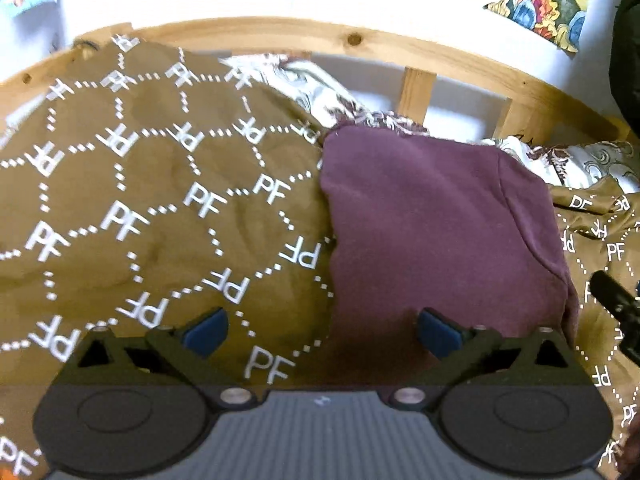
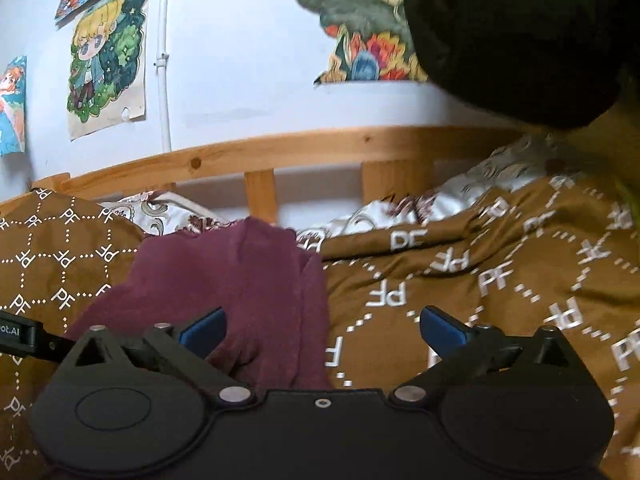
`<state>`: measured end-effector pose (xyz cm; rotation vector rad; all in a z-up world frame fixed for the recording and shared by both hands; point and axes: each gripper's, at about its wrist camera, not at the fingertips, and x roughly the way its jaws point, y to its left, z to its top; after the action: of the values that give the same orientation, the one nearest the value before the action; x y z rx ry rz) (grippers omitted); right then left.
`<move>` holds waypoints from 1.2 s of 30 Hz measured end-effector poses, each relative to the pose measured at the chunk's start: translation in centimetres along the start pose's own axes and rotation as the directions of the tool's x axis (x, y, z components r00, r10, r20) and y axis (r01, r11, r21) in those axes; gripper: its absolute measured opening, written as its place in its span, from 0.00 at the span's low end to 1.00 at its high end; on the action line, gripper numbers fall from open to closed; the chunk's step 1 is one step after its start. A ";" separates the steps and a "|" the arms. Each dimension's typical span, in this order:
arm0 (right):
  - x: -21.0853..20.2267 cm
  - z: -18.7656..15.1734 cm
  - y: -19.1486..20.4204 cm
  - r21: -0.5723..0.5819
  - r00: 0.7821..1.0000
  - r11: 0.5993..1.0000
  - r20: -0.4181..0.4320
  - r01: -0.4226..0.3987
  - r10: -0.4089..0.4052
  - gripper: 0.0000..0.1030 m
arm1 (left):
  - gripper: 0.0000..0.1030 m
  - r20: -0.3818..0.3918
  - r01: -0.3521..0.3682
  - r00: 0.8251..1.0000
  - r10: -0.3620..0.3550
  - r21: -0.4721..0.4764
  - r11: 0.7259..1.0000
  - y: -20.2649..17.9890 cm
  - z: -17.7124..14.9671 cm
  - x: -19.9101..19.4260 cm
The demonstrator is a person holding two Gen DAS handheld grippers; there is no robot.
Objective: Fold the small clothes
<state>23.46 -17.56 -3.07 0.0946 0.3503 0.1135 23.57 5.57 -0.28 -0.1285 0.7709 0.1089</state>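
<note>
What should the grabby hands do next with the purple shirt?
Probably lower the left gripper and pinch the near edge of the purple shirt. Both grippers are open and hold nothing, and the shirt lies loose on the brown blanket; the right gripper sits at its right edge.

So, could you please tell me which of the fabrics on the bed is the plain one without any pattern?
The maroon garment, lying on the brown PF-lettered blanket; the white bedding behind carries a floral print.
</note>
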 end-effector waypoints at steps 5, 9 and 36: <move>-3.7 0.6 0.1 -0.021 0.999 1.000 0.051 0.015 -0.014 0.99 | 0.99 0.072 -0.019 0.997 0.016 0.030 0.999 -0.6 -0.6 -3.3; -7.3 0.5 0.2 -0.038 0.996 0.999 0.088 0.025 -0.022 0.99 | 0.99 0.129 -0.017 0.992 0.009 0.056 0.998 -1.2 -1.7 -6.1; -23.7 -2.5 0.6 -0.024 0.994 1.000 0.110 0.009 -0.006 0.99 | 0.99 0.230 -0.015 0.973 -0.017 0.134 0.991 -0.5 -10.5 -18.8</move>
<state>0.48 -19.83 2.66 0.0751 0.2395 0.1046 3.04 2.53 5.52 0.0132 0.5437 0.0689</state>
